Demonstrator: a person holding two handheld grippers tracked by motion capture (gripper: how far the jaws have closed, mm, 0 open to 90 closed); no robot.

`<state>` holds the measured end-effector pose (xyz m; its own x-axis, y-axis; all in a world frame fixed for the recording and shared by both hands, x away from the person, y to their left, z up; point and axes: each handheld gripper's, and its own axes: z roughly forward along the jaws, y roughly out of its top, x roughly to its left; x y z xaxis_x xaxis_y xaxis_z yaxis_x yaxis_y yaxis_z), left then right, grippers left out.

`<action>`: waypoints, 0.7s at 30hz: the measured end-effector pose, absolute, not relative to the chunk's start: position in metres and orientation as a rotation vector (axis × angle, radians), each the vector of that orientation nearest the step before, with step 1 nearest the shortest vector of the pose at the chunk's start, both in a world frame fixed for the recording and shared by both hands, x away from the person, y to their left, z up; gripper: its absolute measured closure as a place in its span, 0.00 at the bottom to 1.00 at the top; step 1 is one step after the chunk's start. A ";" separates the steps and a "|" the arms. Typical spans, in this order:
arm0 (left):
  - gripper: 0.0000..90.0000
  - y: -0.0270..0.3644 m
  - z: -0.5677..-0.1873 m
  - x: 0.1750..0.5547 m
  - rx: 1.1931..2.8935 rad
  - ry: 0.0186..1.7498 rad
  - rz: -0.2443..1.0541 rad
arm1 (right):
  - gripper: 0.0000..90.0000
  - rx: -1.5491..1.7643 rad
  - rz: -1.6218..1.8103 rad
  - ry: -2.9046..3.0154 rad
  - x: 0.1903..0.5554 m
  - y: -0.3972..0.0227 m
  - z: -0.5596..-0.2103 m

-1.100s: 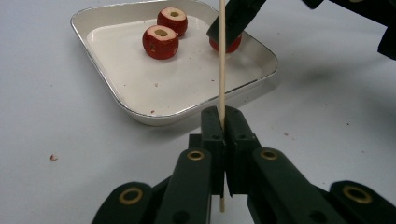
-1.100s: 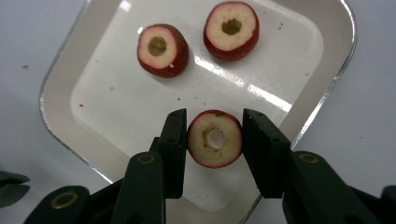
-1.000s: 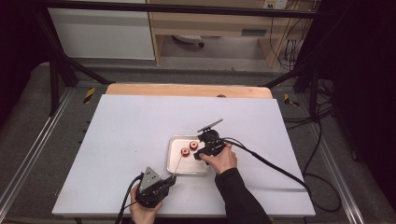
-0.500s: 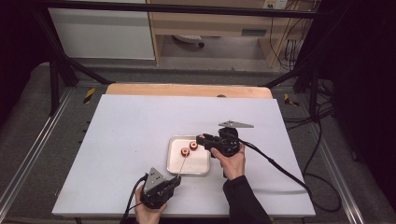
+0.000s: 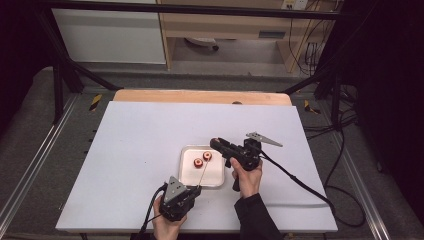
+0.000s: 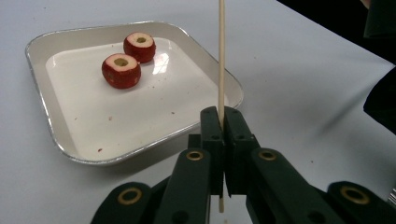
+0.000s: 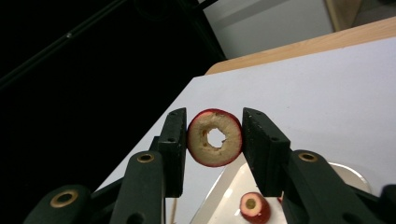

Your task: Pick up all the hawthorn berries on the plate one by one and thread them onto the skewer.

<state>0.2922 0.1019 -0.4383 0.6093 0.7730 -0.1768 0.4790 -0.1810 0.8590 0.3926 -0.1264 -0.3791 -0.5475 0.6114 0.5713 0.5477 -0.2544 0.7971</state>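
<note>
At about 7 o'clock on the white tabletop (image 5: 130, 150), the left claw (image 5: 192, 189) is held low and level, clamped tight on one thin wooden skewer (image 6: 221, 56) that slants over the tray. The shallow, glossy square tray (image 6: 74, 112) at centre carries two red cored fruit pieces (image 6: 121, 70). At 3 o'clock of the tray, the right claw (image 7: 215, 140) points leftward, gripping a third ring-shaped piece (image 7: 215, 138) above the tray's edge.

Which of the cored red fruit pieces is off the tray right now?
The cored fruit ring clamped between the right gripper jaws, lifted clear. The other two fruit pieces sit side by side in the white tray.
</note>
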 end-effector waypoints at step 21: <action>0.98 0.098 -0.430 0.294 1.795 1.016 0.350 | 0.70 1.504 2.055 1.887 0.389 -0.131 -0.371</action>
